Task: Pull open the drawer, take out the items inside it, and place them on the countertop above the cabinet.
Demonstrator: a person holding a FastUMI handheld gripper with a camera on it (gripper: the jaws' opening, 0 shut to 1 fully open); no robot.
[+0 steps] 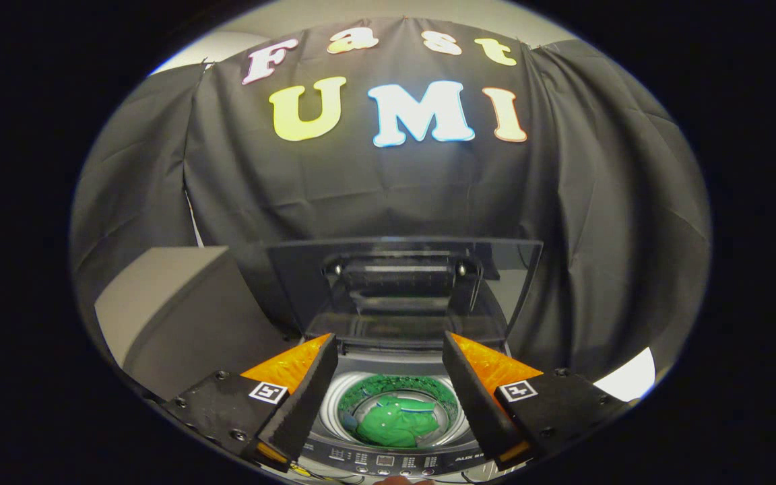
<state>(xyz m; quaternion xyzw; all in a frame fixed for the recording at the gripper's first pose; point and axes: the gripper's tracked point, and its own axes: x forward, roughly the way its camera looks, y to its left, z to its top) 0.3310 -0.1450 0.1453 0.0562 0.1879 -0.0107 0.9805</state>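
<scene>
Gripper view. Gripper (390,343) has its fingers spread wide apart, with nothing between them and nothing touched; the tips sit at about 11 and 1 o'clock from the midpoint of the gap. Each finger carries a small square marker tag near its base.

Directly below the gap, at 6 o'clock from the fingertips, is a top-loading washing machine (398,465) seen from above. Its round metal drum (334,411) is exposed, and a green garment (395,421) lies bunched at the bottom of it, with a pale stripe visible along one edge. A perforated green ring lines the drum's upper wall behind the garment. The machine's control panel runs along its near edge, between the bases of the fingers; markings too small to make out.

The transparent lid (401,283) stands raised at 12 o'clock beyond the fingertips, hinged at the rear and tilted back toward the booth wall.

At 9 o'clock from the left finger, a grey box-like unit (172,303) stands beside the machine. Black cloth (388,188) hangs behind everything.
</scene>
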